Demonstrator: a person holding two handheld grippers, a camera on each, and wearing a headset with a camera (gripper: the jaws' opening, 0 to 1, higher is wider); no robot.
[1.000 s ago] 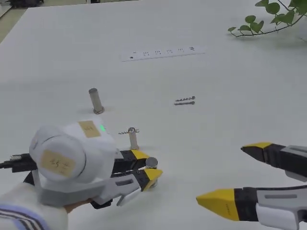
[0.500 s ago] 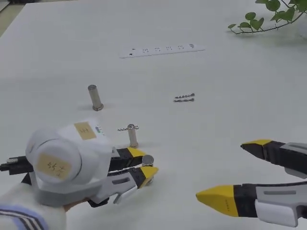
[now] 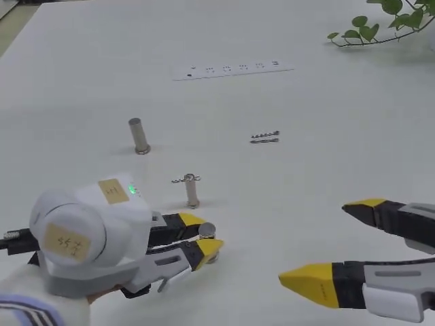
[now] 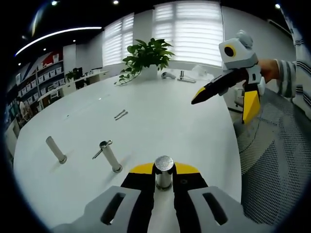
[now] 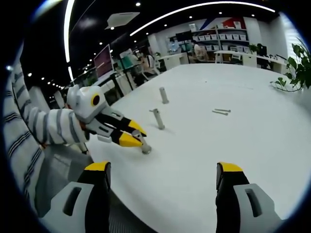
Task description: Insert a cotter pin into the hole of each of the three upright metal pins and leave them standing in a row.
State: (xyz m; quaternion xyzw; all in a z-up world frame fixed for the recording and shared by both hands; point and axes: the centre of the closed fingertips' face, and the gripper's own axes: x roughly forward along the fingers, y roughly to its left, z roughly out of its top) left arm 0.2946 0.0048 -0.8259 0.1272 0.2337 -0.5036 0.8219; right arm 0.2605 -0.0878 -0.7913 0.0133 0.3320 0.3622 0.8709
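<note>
1. The short silver cylindrical metal pin (image 3: 208, 232) is being clamped upright between the yellow-tipped jaws of the left gripper (image 3: 207, 246), right at their tips. Its foot is being rested on the white table (image 3: 306, 183).
2. The jaws of the right gripper (image 3: 321, 242) are being held wide apart above the bare tabletop, well to the right of the left jaws.
3. Just beyond the left jaws' tips, a second silver metal pin (image 3: 192, 191) is being left standing upright. A thin wire cotter pin (image 3: 182, 180) is being carried through the hole near its top, sticking out to the left.
4. Farther ahead of the left jaws and off to their left, a bare third silver metal pin (image 3: 138, 136) is being left standing upright, well apart from the other two.
5. A pair of loose silver cotter pins (image 3: 264, 137) is being left lying side by side on the table, far ahead of the right jaws and between the two grippers' lines.
6. Farthest from both sets of jaws, a flat white power strip (image 3: 233, 70) is being kept on the table, and a green leafy plant (image 3: 380, 24) is being shown at the far right corner.
</note>
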